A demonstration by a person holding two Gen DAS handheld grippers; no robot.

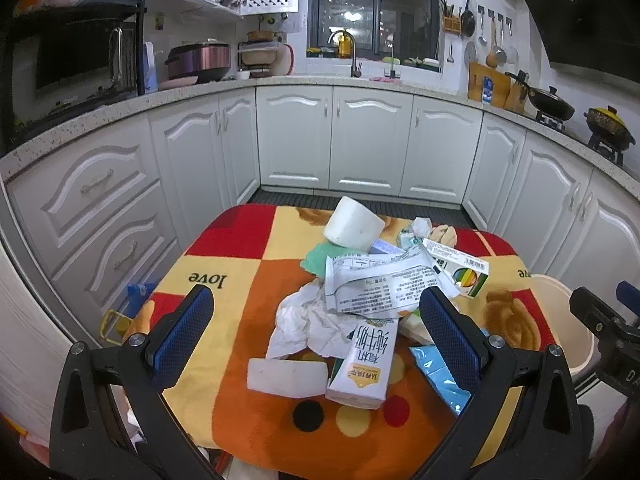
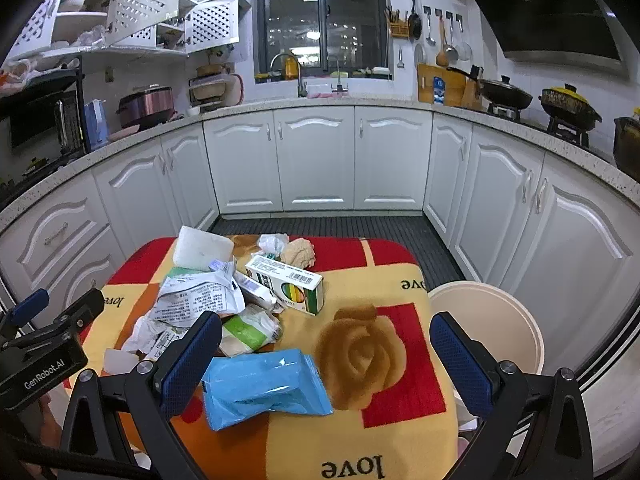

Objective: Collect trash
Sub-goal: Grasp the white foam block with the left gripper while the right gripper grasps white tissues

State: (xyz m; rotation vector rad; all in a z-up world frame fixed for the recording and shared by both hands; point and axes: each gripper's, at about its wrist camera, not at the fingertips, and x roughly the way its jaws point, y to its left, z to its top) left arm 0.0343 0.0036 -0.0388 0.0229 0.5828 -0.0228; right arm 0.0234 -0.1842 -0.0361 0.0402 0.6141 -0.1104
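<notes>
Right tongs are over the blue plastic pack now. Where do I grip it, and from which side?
Come straight down from above and pinch the blue pack across its narrower span, near the puffed middle. It lies flat and loose on the blanket, apart from the pile, between the open right tongs.

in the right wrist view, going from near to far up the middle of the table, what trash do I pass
blue plastic packet → green and white pouch → crayon box → crumpled beige wad. The papers and white foam block off to the left overlap too much to place.
</notes>
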